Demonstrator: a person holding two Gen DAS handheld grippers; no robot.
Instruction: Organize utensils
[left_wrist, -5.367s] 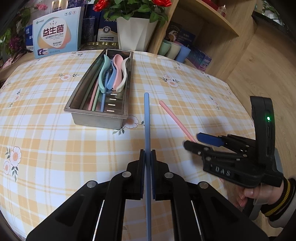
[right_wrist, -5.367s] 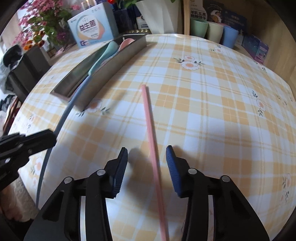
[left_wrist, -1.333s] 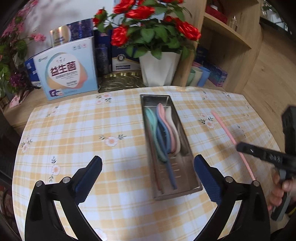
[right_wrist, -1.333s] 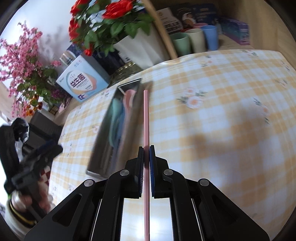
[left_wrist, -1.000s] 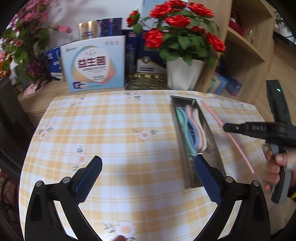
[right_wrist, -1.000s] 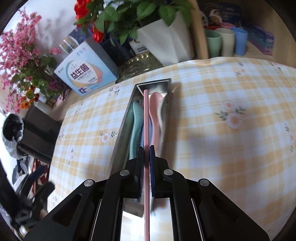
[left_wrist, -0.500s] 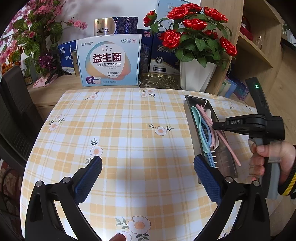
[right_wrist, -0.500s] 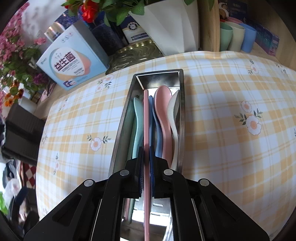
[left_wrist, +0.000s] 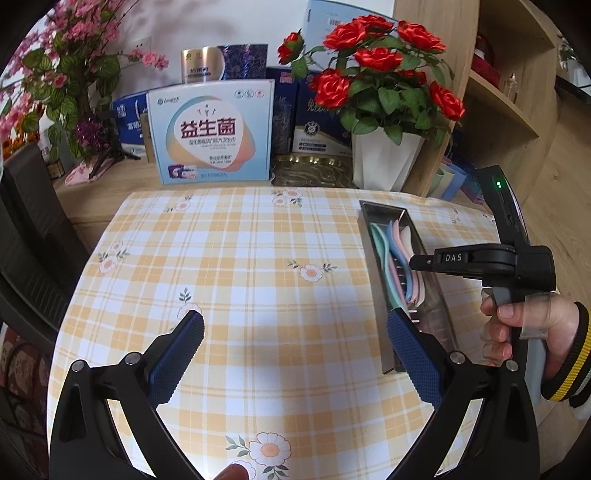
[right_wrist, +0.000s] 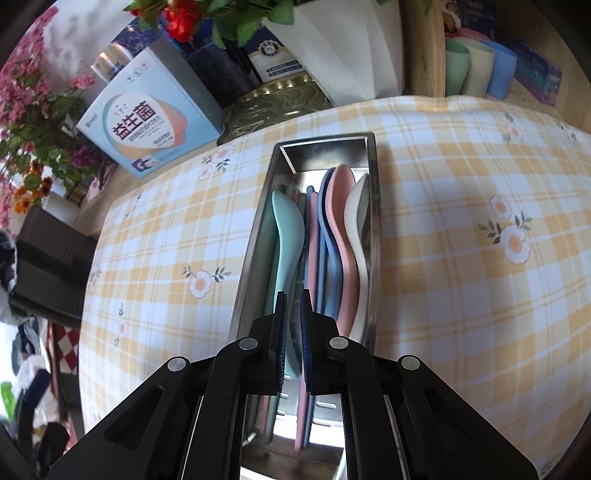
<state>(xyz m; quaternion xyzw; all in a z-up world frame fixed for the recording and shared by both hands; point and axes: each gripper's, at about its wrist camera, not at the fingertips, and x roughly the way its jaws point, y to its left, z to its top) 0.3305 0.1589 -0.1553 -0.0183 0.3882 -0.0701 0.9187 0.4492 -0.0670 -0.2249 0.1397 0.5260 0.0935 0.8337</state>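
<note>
Pink stick goes in the tray with the spoons

The long silver metal tray (right_wrist: 372, 206) sits on the checked tabletop (right_wrist: 461, 295). The thin pink plastic chopstick (right_wrist: 313, 236) lies inside it, beside the pastel spoons (right_wrist: 341, 229). The right gripper (right_wrist: 291, 321), just above the tray, looks almost pressed together, maybe just letting go. The left gripper (left_wrist: 295, 343), beside the tray, is spread wide and empty. The stick looks light, stiff and slippery; pinch its middle.
</note>
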